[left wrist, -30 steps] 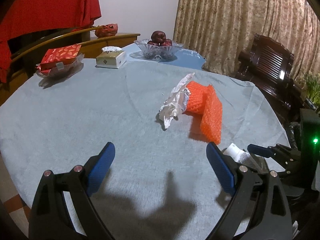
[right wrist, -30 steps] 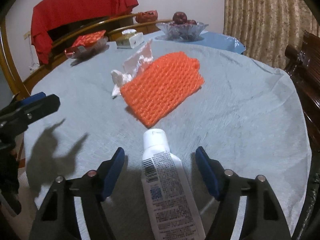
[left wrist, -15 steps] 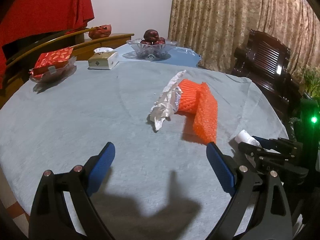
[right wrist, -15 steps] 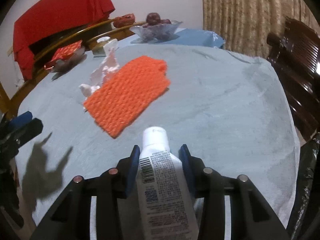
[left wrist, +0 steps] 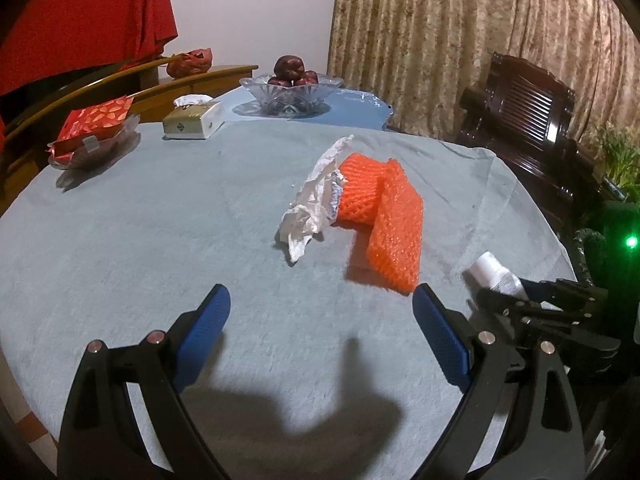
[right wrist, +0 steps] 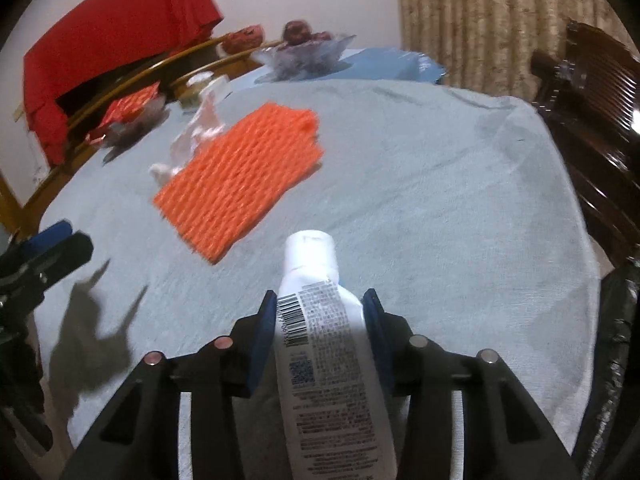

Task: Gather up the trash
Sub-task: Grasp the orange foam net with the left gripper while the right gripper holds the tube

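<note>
A round table (left wrist: 120, 240) under a pale blue-grey cloth fills the room's middle, with patterned curtains (left wrist: 460, 40) at twelve o'clock and a dark wooden chair (left wrist: 532, 120) at two. The right gripper (right wrist: 320, 320) is clamped on a white tube (right wrist: 320, 344), cap toward twelve. The left gripper (left wrist: 320, 320) stands apart, empty; orange foam netting (left wrist: 384, 220) and crumpled wrapper (left wrist: 312, 204) lie at twelve.

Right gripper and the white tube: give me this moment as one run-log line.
right gripper: shut on white plastic tube | left gripper: open, empty | orange foam net, crumpled silver wrapper: on grey tablecloth
</note>
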Motion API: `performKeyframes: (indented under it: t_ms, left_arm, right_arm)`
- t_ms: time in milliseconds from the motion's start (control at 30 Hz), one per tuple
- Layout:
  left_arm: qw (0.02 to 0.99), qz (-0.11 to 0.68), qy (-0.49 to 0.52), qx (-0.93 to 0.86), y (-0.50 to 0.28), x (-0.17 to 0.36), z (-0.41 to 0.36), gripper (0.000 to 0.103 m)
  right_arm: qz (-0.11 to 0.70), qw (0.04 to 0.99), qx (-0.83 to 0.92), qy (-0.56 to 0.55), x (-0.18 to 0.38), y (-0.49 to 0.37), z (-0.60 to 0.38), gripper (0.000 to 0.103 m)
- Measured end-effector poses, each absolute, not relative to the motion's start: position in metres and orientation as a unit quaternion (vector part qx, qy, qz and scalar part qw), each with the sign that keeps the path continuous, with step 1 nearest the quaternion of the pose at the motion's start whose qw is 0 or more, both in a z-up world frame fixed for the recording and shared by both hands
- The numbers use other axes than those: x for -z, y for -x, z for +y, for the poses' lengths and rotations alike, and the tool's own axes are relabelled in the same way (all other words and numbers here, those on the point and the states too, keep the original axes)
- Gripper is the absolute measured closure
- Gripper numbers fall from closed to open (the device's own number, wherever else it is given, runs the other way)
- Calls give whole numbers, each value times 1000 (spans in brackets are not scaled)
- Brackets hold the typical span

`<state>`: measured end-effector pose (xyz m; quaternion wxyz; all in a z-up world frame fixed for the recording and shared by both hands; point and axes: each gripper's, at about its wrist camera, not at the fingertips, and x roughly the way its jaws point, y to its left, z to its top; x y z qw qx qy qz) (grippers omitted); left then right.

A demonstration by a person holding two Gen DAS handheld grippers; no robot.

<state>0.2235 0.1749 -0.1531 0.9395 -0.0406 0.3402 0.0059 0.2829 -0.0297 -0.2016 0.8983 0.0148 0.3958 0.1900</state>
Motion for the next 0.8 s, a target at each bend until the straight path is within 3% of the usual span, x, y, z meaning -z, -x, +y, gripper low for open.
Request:
performKeyframes:
  t_ms: [300,500,600,667,800]
  left_arm:
    - [939,340,29,31,-267,157,146,13]
    - [931,360,25,52,-305,171,129,26]
    - [924,377,29,63,-317,180,123,45]
    - [919,385,36,73,-318,184,121,64]
    - [916,389,32,88,-308,186,114,82]
  right_arm:
    - [393,905,-159,-37,197,-303,-54,63]
    - [400,902,-154,-43,202,-309,-61,63]
    - [406,898,-162,-55,205,-309,-65,63]
    - [405,897,-167,-62,205,-308,-69,61]
    - [403,897,-174,-56,201,-302,-72,60]
